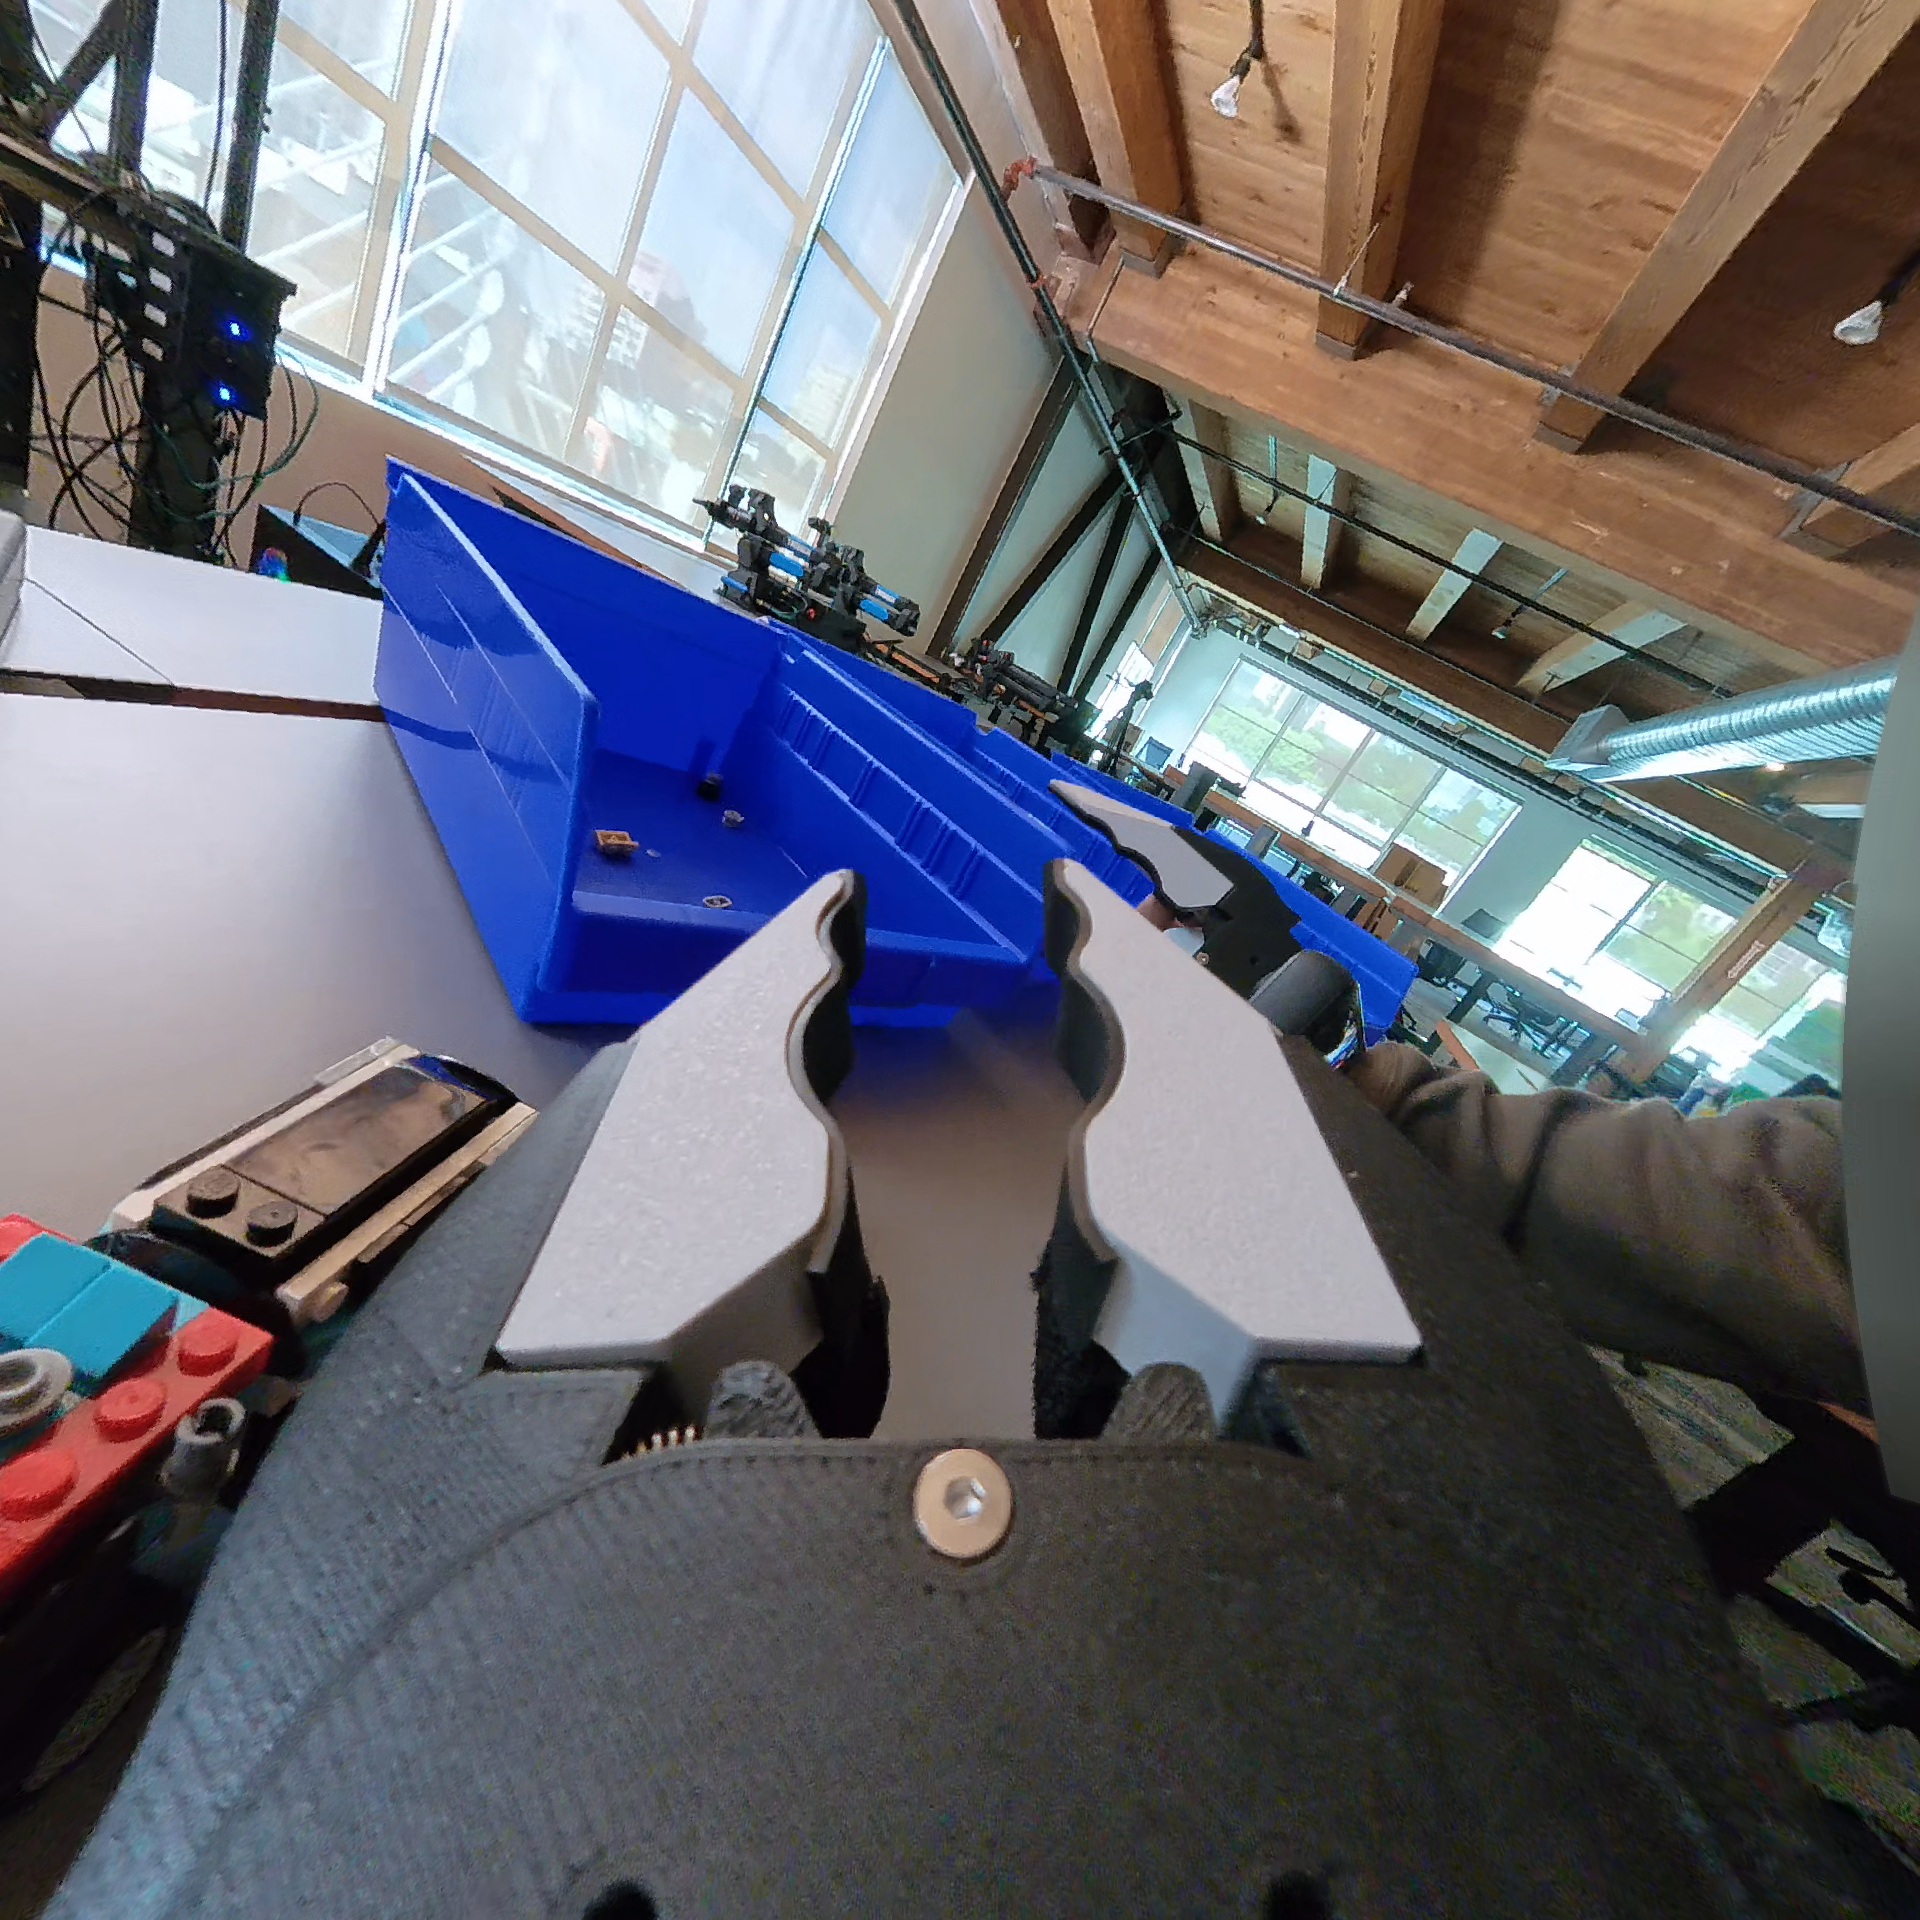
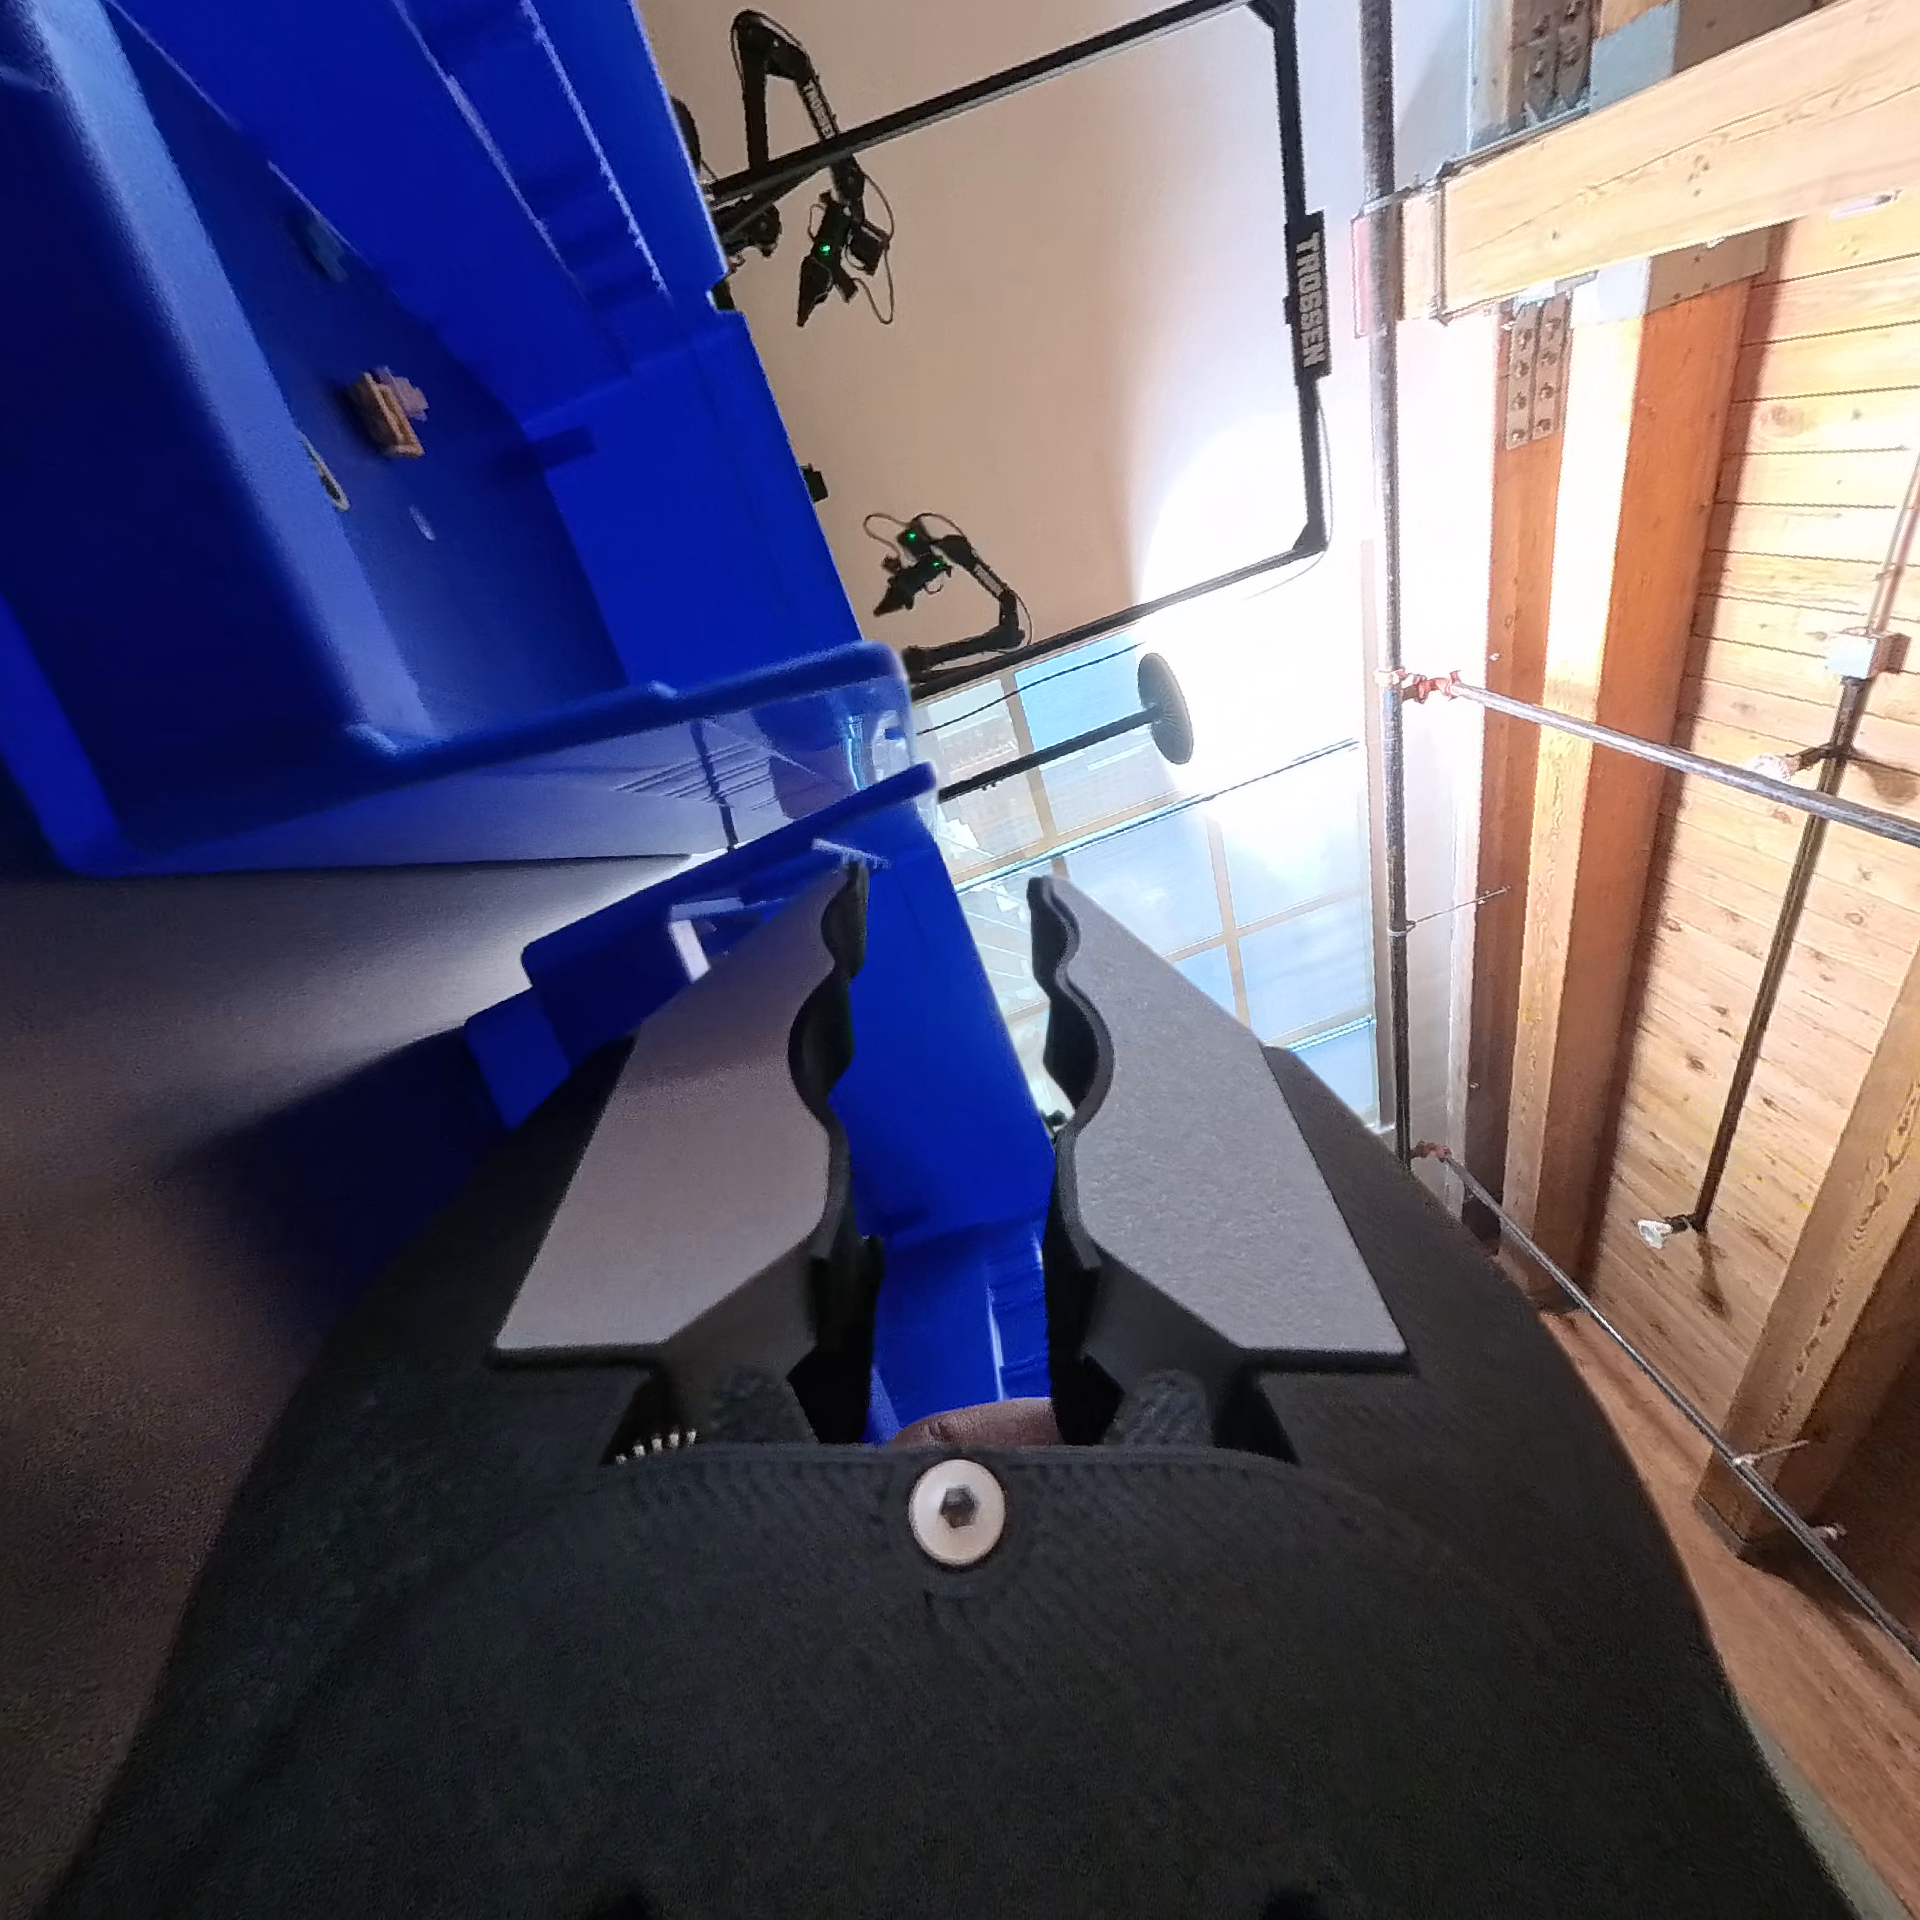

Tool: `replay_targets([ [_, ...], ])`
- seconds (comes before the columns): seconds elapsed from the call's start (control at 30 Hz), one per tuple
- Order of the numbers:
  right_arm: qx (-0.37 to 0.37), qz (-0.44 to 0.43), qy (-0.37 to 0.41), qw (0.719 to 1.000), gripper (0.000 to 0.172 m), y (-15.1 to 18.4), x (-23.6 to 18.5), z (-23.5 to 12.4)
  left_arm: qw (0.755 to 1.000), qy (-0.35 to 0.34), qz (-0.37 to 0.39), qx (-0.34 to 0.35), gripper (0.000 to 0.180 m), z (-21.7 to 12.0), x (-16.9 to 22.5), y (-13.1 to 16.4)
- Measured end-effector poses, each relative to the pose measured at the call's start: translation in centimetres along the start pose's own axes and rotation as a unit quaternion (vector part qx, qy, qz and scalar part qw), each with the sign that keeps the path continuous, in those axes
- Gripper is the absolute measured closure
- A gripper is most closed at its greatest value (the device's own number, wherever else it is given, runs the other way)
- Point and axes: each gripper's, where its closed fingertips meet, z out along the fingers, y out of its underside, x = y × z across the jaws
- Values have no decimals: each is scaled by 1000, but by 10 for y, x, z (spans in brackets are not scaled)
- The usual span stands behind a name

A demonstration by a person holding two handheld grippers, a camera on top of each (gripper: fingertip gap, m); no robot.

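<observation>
My left gripper (image 1: 954,883) is open with nothing between its fingers, low over the grey table (image 1: 208,883). It faces a blue plastic bin (image 1: 665,665). On the bin's floor lie a small tan piece (image 1: 615,840) and a few tiny metal parts (image 1: 715,902). My right gripper (image 2: 948,883) is open. The wall of a second blue bin (image 2: 935,1091) stands between its fingers, with a gap at the right fingertip (image 2: 1049,914). The first bin (image 2: 312,582) and the tan piece (image 2: 390,416) show at the upper left. The right gripper also shows in the left wrist view (image 1: 1143,842), at the bins' edge.
Red (image 1: 114,1423), teal (image 1: 73,1309) and black (image 1: 239,1210) toy bricks and a flat black device (image 1: 374,1132) lie at the left gripper's left. A person's sleeve (image 1: 1621,1195) is at the right. More blue bins (image 1: 1340,935) extend to the right. The grippers' ends are close to 25 cm from one another.
</observation>
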Motion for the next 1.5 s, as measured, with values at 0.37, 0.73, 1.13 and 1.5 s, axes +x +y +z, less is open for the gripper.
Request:
replay_targets([
  [0.37,32,32,67,997,139,-14,44,-52,999,-22,41,-16,143,-24,24,11],
  [0.73,-2,51,27,998,139,9,46,-121,995,-68,52,49,143,-83,56,5],
  [1.13,-29,76,-17,997,140,16,27,-112,997,-66,34,27,141,-78,50,10],
  [1.5,-42,81,-41,995,140,20,18,-111,996,-73,40,32,141,-80,50,9],
])
